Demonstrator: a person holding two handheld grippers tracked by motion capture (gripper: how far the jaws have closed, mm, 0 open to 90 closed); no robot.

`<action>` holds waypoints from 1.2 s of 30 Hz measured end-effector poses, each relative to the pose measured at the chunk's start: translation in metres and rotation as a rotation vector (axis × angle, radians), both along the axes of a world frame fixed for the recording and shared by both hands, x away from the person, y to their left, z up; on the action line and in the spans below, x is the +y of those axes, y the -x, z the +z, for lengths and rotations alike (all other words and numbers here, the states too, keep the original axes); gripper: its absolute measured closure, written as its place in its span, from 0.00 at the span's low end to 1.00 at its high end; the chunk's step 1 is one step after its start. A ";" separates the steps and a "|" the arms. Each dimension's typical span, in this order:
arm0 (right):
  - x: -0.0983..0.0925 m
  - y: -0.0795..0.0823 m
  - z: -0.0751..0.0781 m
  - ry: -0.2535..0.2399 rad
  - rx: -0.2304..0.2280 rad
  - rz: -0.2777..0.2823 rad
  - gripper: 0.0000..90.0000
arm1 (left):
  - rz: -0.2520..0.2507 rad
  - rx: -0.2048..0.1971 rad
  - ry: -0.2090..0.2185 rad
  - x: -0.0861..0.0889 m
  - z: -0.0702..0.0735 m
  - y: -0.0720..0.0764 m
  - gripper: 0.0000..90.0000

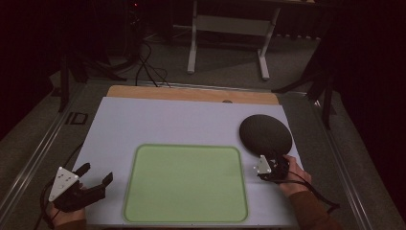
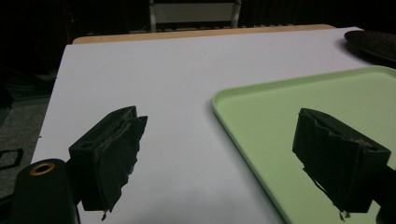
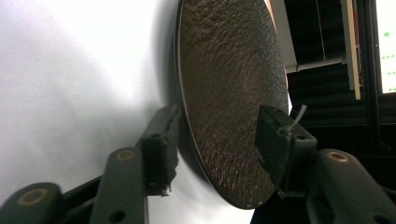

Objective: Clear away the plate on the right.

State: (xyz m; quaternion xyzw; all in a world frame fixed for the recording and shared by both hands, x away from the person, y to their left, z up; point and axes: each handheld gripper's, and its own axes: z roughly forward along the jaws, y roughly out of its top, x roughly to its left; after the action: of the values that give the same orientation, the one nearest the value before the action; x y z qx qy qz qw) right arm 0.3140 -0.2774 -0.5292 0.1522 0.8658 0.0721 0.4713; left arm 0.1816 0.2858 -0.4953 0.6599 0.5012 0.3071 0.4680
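Note:
A black round plate (image 1: 265, 133) lies on the white table top (image 1: 167, 120) at the right. My right gripper (image 1: 273, 160) is at its near edge, held by a hand. In the right gripper view the plate (image 3: 229, 60) has a rough dark surface, and the right gripper (image 3: 219, 116) stands open with its jaws straddling the rim, one on each side and a gap showing. A pale green tray (image 1: 186, 184) lies empty in the near middle. My left gripper (image 1: 98, 172) is open over the table's near left corner, left of the tray (image 2: 303, 93), with nothing between its jaws (image 2: 222, 119).
A wooden strip (image 1: 191, 93) runs along the table's far edge. Behind it on the floor stand a white-legged frame (image 1: 230, 28) and loose cables (image 1: 148, 67). Dark stands flank the table on both sides. The plate's edge (image 2: 373, 42) shows far right in the left gripper view.

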 end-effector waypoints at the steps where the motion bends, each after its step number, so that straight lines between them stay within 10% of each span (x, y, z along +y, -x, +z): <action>1: 0.000 -0.001 -0.001 0.003 0.002 -0.001 0.57 | 0.000 0.000 0.000 0.000 0.000 0.000 0.17; 18: 0.006 -0.014 -0.019 0.164 -0.015 -0.006 0.66 | 0.000 0.000 0.003 0.000 0.000 0.000 0.17; 36: 0.010 -0.024 -0.024 0.210 0.009 0.023 0.83 | -0.003 0.003 0.003 0.000 -0.001 -0.001 0.17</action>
State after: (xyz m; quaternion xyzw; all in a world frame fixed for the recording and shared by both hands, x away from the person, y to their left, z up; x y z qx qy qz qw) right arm 0.3381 -0.2678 -0.5532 0.0920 0.8724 -0.0144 0.4798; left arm 0.1826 0.2858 -0.4958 0.6605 0.5012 0.3047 0.4688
